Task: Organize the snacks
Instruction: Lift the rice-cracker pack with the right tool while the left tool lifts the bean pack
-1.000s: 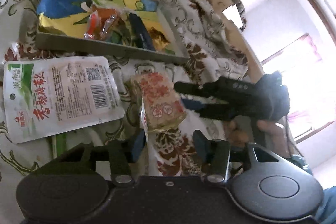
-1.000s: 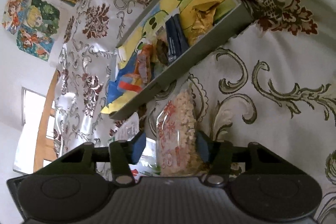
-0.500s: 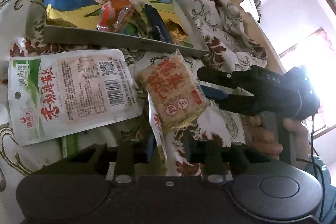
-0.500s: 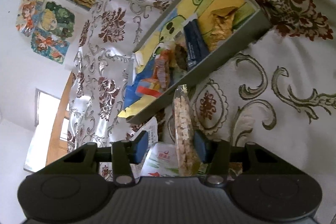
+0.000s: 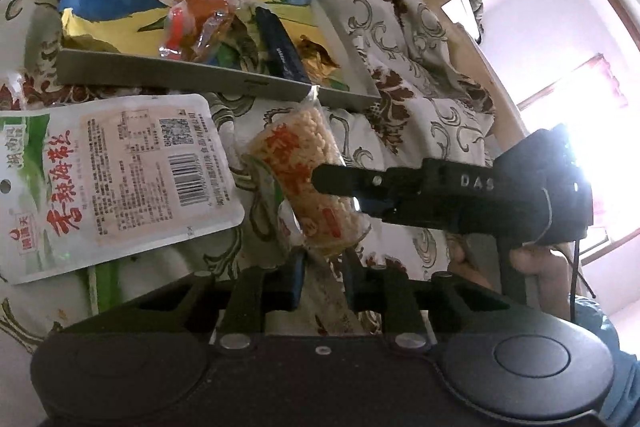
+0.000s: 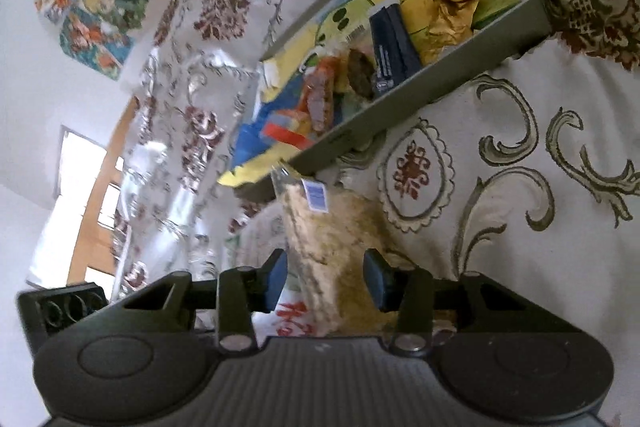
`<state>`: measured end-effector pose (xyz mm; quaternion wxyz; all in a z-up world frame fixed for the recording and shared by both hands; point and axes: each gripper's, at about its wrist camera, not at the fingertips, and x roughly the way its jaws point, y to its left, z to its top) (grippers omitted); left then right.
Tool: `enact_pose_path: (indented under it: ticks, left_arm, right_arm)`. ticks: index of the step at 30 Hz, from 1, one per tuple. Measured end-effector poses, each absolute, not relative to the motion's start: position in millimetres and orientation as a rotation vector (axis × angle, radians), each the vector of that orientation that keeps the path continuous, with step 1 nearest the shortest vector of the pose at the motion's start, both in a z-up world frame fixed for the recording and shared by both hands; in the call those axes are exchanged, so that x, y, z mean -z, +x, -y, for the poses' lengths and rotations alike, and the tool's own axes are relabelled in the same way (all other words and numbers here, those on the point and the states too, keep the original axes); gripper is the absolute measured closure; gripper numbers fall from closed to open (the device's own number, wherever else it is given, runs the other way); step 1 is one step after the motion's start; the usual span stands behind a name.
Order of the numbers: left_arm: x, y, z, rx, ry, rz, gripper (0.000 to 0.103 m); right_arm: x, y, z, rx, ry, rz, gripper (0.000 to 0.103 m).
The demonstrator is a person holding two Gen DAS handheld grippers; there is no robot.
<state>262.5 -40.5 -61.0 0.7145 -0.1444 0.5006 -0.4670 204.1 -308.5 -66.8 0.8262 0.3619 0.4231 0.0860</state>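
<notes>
The left wrist view shows the left gripper with its fingers closing on the thin sealed edge of a puffed-rice snack pack, the crimped flap running down between the two blue pads. The right gripper reaches in from the right, held by a hand, and its fingers straddle the same pack across its middle; they too are closing, and whether the pads press on the pack I cannot tell. The pack is raised off the patterned cloth, with its far tip reaching the near wall of a shallow grey tray. Inside the tray lie small snacks on a bright cartoon-printed lining: red and orange wrapped pieces, a dark blue bar and a crumpled gold wrapper. A large white and green pouch with a barcode lies flat on the cloth, left of the pack.

In the right wrist view the pack sits between the fingers and points toward the tray's corner.
</notes>
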Motion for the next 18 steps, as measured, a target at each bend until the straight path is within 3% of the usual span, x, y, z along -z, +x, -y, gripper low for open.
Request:
enact_pose_path:
  ticks: [6, 18]
  left_arm:
    - [77.1, 257.3, 58.7, 0.921, -0.142, -1.165, 0.082]
    - [89.1, 259.7, 57.3, 0.903, -0.22, -1.199, 0.083]
  right_arm:
    - [67.6, 201.4, 304.1, -0.165, 0.729, -0.912, 0.052]
    - [58.4, 199.1, 297.9, -0.108, 0.583, -0.878, 0.048]
